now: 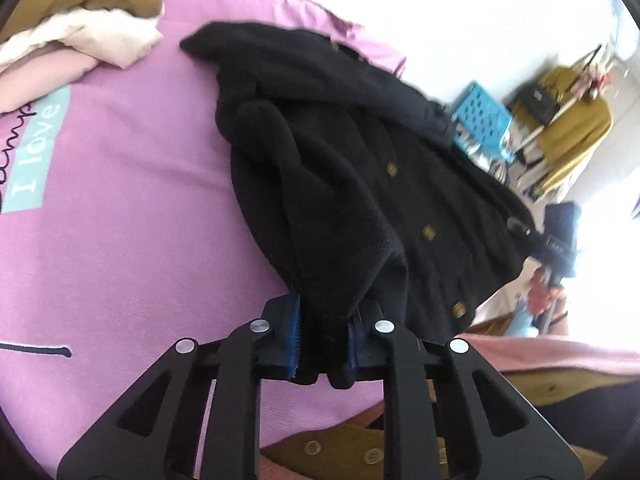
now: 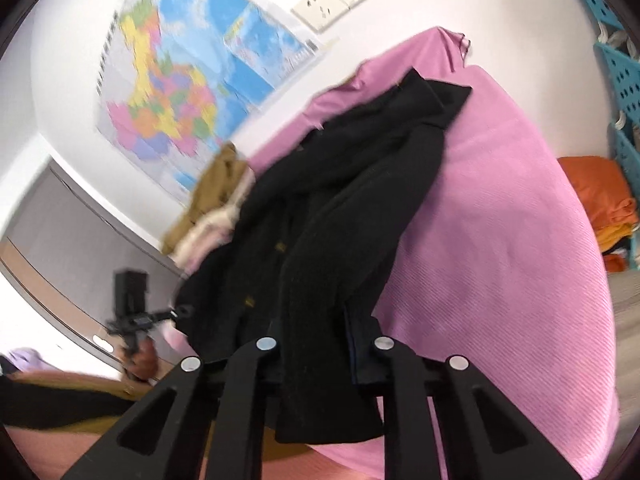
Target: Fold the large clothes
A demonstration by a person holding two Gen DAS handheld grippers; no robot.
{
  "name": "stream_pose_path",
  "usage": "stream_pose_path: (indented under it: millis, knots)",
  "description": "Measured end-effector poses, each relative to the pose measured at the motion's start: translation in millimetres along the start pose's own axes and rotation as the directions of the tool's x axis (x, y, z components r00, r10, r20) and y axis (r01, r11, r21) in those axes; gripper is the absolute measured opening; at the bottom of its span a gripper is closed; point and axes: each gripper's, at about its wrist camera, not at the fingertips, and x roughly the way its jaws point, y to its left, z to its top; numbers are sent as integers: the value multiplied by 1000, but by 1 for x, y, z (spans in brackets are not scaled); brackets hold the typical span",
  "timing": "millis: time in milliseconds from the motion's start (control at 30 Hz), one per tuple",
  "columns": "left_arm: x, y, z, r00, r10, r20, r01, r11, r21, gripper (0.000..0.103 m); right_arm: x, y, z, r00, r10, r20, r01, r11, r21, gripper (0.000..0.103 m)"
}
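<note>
A black fuzzy cardigan (image 1: 360,152) with brass buttons lies stretched over a pink sheet (image 1: 128,208). My left gripper (image 1: 322,332) is shut on its near hem, the dark cloth bunched between the blue-edged pads. In the right wrist view the same black cardigan (image 2: 344,208) runs away from me toward the wall, and my right gripper (image 2: 322,360) is shut on its near edge, with cloth draped over the fingers. The other gripper (image 2: 132,316) shows at the left of that view, held by a hand.
A heap of olive, cream and pink clothes (image 1: 88,24) lies at the far left of the sheet. Blue perforated crates (image 2: 616,72) and orange cloth (image 2: 600,200) stand to the right. A map (image 2: 188,80) hangs on the wall. A pink sleeve (image 1: 560,352) is near me.
</note>
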Motion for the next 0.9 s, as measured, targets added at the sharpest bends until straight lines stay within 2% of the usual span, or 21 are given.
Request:
stream_pose_path:
  millis: [233,467,733,900]
  knots:
    - [-34,13,15,993,-82,87,88,994,-68,15,-14,15,32,990,97,106,-101,994,37,11]
    - [-52,11,47,987,-91,135,101,992,-72,15,-12,30,75,979,128,159,-136,990,44,11]
    - [-75,13,102,983,-71,170,85,994,-74,15,1,33,133,975,108,193,-124,990,74,11]
    - [-78,8,145,985,-31,170,41,998,-57,15,16,32,169,974,108,200,-129,987,100,11]
